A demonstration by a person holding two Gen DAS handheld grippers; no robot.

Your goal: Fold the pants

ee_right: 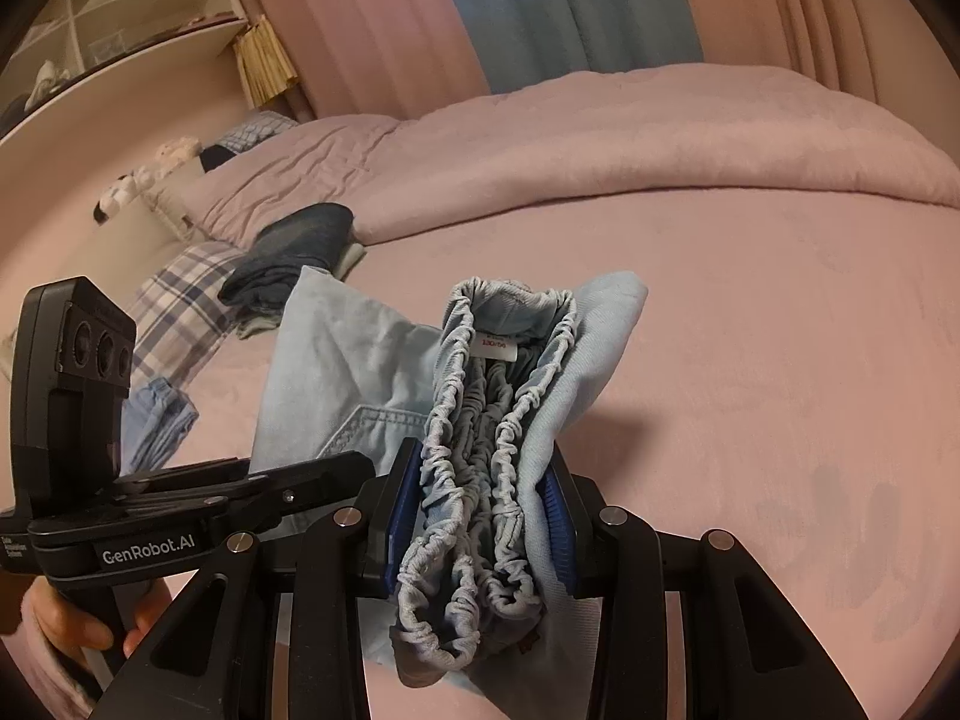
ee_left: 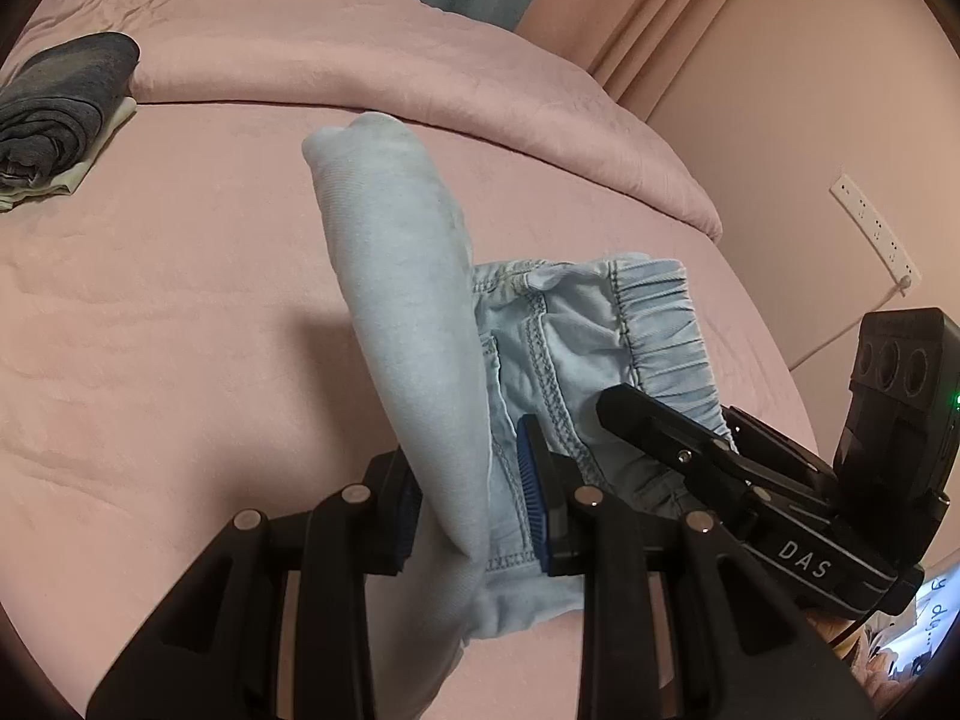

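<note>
The light blue denim pants (ee_left: 408,300) are folded into a thick bundle and held up over the pink bed sheet (ee_left: 180,330). My left gripper (ee_left: 468,498) is shut on the folded leg end, its blue pads pressing both sides of the cloth. In the right wrist view my right gripper (ee_right: 483,492) is shut on the gathered elastic waistband (ee_right: 480,420), which bunches up between its blue pads. A white size label (ee_right: 495,348) shows inside the waistband. The left gripper's black body (ee_right: 240,486) sits close at the left, with a person's hand (ee_right: 72,618) on its handle.
A stack of folded dark clothes (ee_left: 54,114) lies at the far left of the bed. A rolled pink quilt (ee_left: 420,60) runs along the back. A plaid pillow (ee_right: 180,300) and a small blue garment (ee_right: 156,414) lie left. A wall socket (ee_left: 876,228) is at the right.
</note>
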